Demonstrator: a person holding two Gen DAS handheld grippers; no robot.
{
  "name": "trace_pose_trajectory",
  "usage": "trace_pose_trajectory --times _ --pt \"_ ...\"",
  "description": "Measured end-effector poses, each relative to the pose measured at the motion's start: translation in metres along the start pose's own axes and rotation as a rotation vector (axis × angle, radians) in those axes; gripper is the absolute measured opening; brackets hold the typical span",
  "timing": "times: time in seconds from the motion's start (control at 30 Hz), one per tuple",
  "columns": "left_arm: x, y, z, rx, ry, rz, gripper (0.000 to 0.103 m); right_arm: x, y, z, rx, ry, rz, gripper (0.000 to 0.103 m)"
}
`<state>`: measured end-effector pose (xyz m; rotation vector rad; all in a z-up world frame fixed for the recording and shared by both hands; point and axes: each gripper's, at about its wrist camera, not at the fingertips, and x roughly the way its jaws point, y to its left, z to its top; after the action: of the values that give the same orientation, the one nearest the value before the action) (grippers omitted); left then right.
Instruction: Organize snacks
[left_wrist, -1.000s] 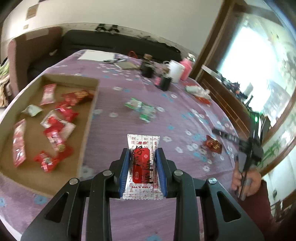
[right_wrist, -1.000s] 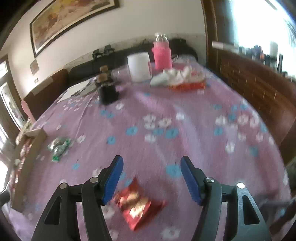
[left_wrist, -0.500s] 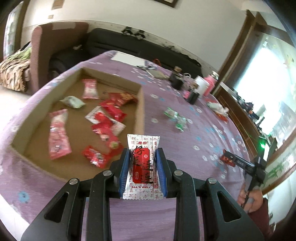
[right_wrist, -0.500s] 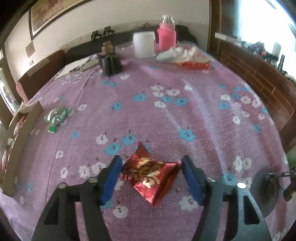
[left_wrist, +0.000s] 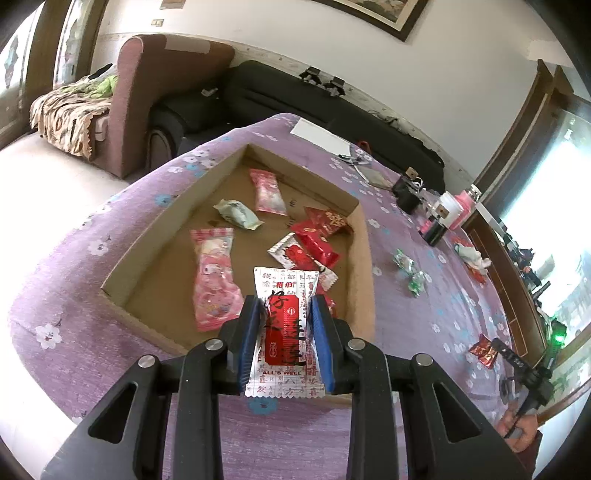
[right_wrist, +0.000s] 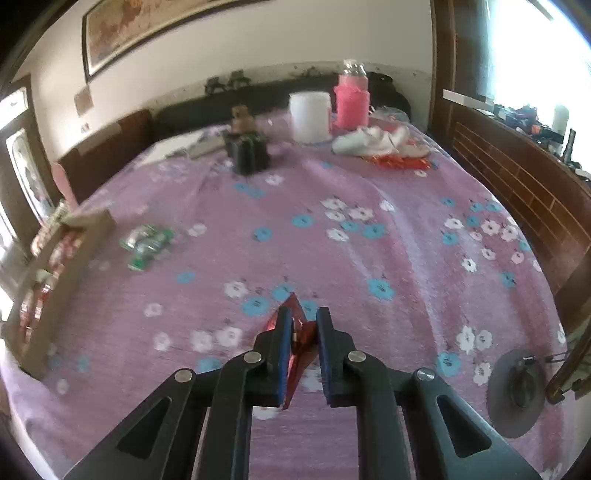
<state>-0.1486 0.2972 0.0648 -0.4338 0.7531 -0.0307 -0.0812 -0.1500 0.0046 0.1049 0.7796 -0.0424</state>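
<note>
The left gripper (left_wrist: 285, 328) is pinching a white-and-red snack packet (left_wrist: 286, 332) flat between its blue pads, the packet standing up ahead of the fingertips. Just beyond and below it the cardboard box (left_wrist: 364, 266) is lying on the purple flowered tabletop (left_wrist: 74, 295), already holding pink, red and pale green packets. By my reading, this is the carry-and-drop step: the packet is hanging over the box's near edge, so the next move calls for going a little further forward over the box floor and then spreading the gripper.

The right gripper (right_wrist: 301, 325) is squeezing a crumpled red foil snack (right_wrist: 295, 332) between nearly closed pads, close above the cloth. Well ahead and to its left, green-wrapped candies (right_wrist: 147, 242) are lying loose just short of the box wall (right_wrist: 62, 266). That snack looks due for the same trip leftward to the box.

The left view is showing the box's contents and, far to its right, the right gripper with the red foil at its tip; the right view is giving only the box's side. Only the right view is showing how tightly the foil is pinched.
</note>
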Motion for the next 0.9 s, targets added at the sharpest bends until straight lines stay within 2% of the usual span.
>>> trace_pose_trajectory --times 0.13,0.27,0.3,0.37,0.4,0.43,0.63,0.73,0.83,0.9 --pt "0.006 0.003 -0.001 -0.005 0.014 -0.002 0.026 -0.013 0.006 0.007 0.008 -0.028 0.047 0.006" --pt "0.012 0.004 -0.003 -0.016 0.038 -0.021 0.026 -0.02 0.02 0.014 -0.031 -0.036 0.055 0.008" --pt "0.011 0.003 -0.003 -0.012 0.039 -0.023 0.026 -0.018 0.019 0.015 -0.024 -0.038 0.052 0.011" --pt "0.011 0.002 -0.003 -0.005 0.035 -0.024 0.026 -0.011 0.008 0.017 0.016 -0.027 0.051 0.028" --pt "0.01 0.001 -0.002 -0.002 0.033 -0.025 0.026 -0.005 0.002 0.017 0.034 -0.007 0.056 0.049" --pt "0.01 0.0 -0.002 0.0 0.033 -0.025 0.026 0.0 -0.005 0.015 0.063 0.006 0.055 0.063" --pt "0.013 -0.007 -0.003 0.013 0.047 -0.03 0.026 0.03 -0.036 0.001 0.159 0.083 0.032 0.065" --pt "0.014 -0.011 -0.004 0.026 0.049 -0.031 0.026 0.037 -0.036 -0.006 0.117 0.105 -0.008 0.066" --pt "0.014 -0.014 -0.003 0.032 0.047 -0.03 0.026 0.032 -0.03 -0.011 0.065 0.108 0.016 0.067" --pt "0.015 -0.016 -0.004 0.032 0.049 -0.03 0.026 0.028 -0.021 -0.014 0.009 0.104 0.028 0.073"
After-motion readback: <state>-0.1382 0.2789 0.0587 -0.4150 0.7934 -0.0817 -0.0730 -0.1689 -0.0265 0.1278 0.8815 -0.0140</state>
